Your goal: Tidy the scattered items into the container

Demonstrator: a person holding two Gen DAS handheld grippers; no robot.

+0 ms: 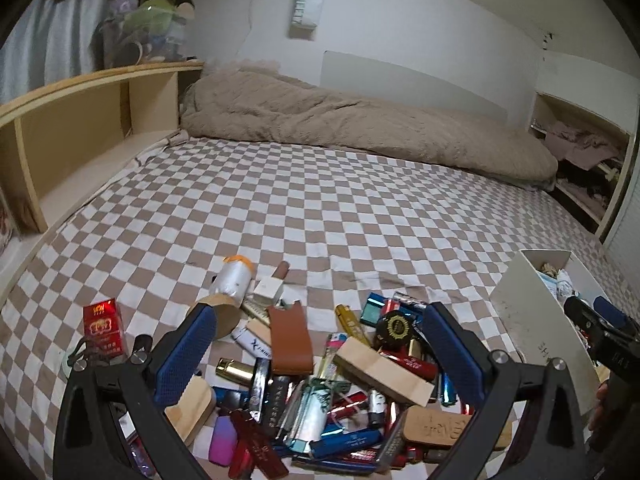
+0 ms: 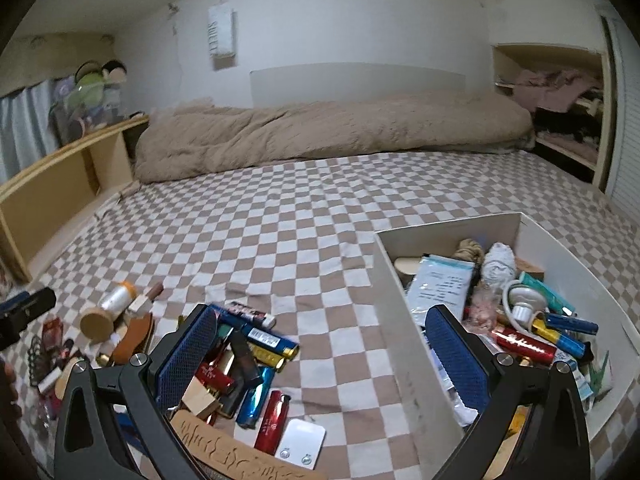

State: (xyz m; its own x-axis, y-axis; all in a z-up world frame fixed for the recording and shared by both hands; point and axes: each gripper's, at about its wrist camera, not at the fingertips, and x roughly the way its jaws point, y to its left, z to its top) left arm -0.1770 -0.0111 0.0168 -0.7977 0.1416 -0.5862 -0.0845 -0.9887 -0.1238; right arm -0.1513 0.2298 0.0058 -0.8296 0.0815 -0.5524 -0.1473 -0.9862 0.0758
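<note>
Blue-padded and spread wide, the left gripper hangs over the heap of lighters and small wooden blocks on the checked brown-and-white bedsheet, its jaws holding nothing. Nearest between them lies a pale rectangular wooden block, its long axis slanting from upper left to lower right, and just left of it a tan leather strap running nearly straight away from the camera. Either looks a fair first pick for this arm, I judge, since the heap sits directly under it.

The right gripper is likewise wide open and empty; it straddles the near wall of the white open-topped cardboard box, with its right pad over the box's contents and its left pad over the heap's edge. So the box lies to the right of the heap, just beside it.

Further out, a red cigarette packet stands upright with gold lettering too small to make out; a silver spool with an orange cap lies beyond the heap. On the far wall a hanging sign reads "SWEET".
</note>
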